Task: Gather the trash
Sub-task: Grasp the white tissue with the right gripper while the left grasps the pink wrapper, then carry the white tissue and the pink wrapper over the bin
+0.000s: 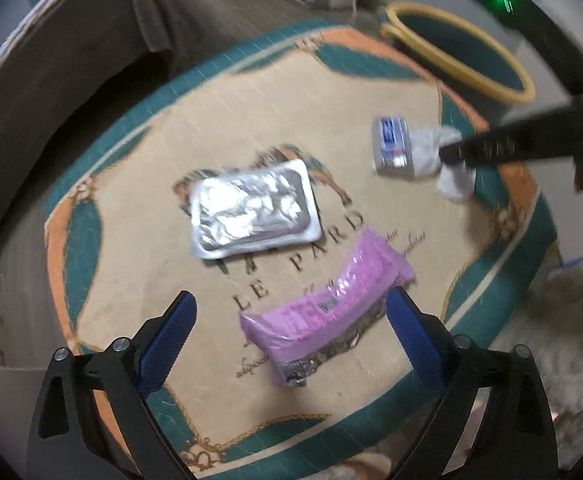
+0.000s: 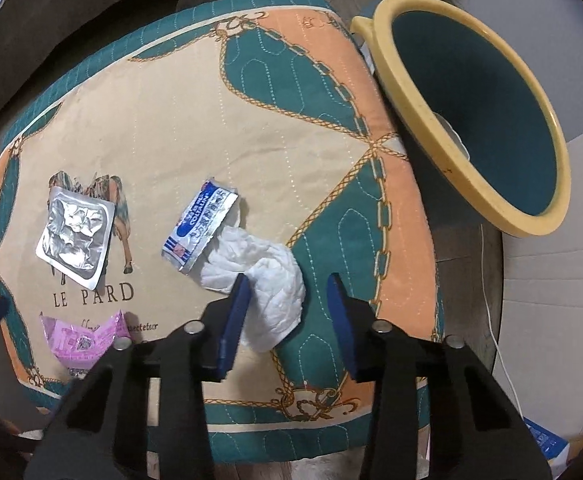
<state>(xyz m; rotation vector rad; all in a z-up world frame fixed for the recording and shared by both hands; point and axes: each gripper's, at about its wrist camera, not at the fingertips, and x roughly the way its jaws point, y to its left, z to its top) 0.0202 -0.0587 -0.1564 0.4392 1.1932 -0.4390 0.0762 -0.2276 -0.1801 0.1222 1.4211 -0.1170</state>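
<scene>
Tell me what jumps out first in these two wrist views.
The patterned cushion printed "LE PARD" fills both views, strewn with trash: a foil blister pack at left, a pink wrapper near its front edge, and a crumpled white tissue beside a blue-and-white sachet. The yellow-rimmed bin sits off the cushion's far right corner. The right claw is open around the tissue; the left claw is open over the pink wrapper.

A quilted teal-and-peach cushion (image 2: 251, 92) is sitting on wood-grain flooring (image 1: 227, 12), with brown fabric furniture (image 1: 51, 80) lying just beyond the cushion's far-left edge.
</scene>
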